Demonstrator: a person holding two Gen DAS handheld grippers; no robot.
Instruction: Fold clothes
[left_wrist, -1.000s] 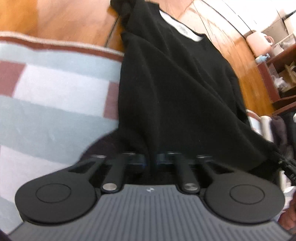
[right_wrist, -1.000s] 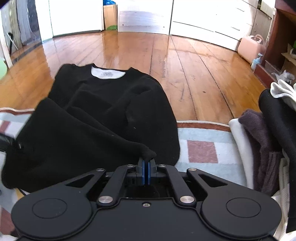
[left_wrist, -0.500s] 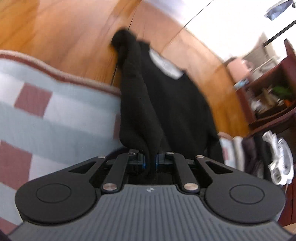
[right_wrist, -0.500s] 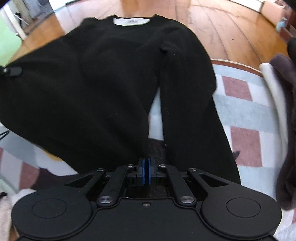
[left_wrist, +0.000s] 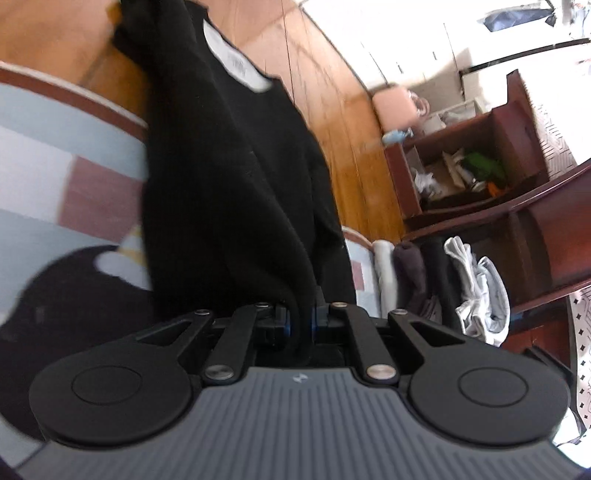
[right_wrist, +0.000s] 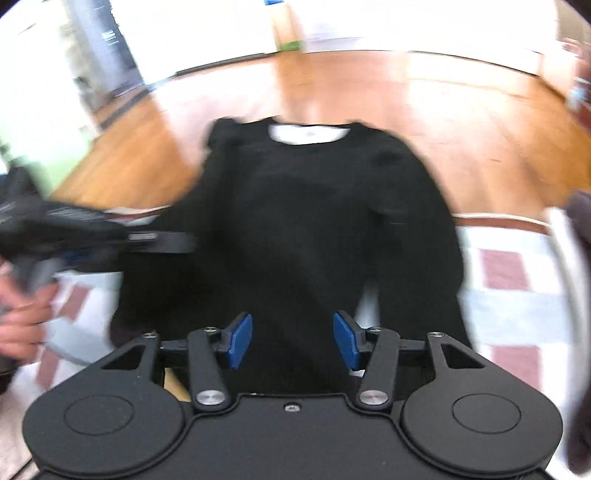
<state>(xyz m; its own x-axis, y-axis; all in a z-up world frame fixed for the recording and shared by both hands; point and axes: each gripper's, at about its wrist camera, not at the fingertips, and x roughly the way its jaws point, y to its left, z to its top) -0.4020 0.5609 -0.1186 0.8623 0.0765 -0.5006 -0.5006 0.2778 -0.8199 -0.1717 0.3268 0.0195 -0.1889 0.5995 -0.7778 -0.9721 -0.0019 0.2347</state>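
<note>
While the right side lets go, notes as follows.
Garment: black knit long-sleeved sweater (right_wrist: 295, 229) with a white neck label, spread on the checked pale-blue and maroon rug (right_wrist: 517, 295), collar end lying over onto the glossy wooden floor (right_wrist: 461, 122).
Right gripper (right_wrist: 293, 341): blue pads apart, jaws have just been opening; black fabric lies below and between them, but the pads don't press it, so the hem end is released.
Left gripper (left_wrist: 300, 321): closed tight on a pinch of the sweater's black cloth, fold of fabric bunched up between the jaws.
Left hand (right_wrist: 18, 317): visible at the left edge in the right wrist view, blurred.
Key relation: sweater's long axis runs straight away from both grippers, hem near, collar far; left gripper alone has hold, at the garment's left side.
Judgement: next move likely carries the left-held edge across toward the right; right is free to re-grip.
Clutter: pile of folded clothes (left_wrist: 424, 273) beside dark red wooden shelves (left_wrist: 517, 184), well right.
</note>
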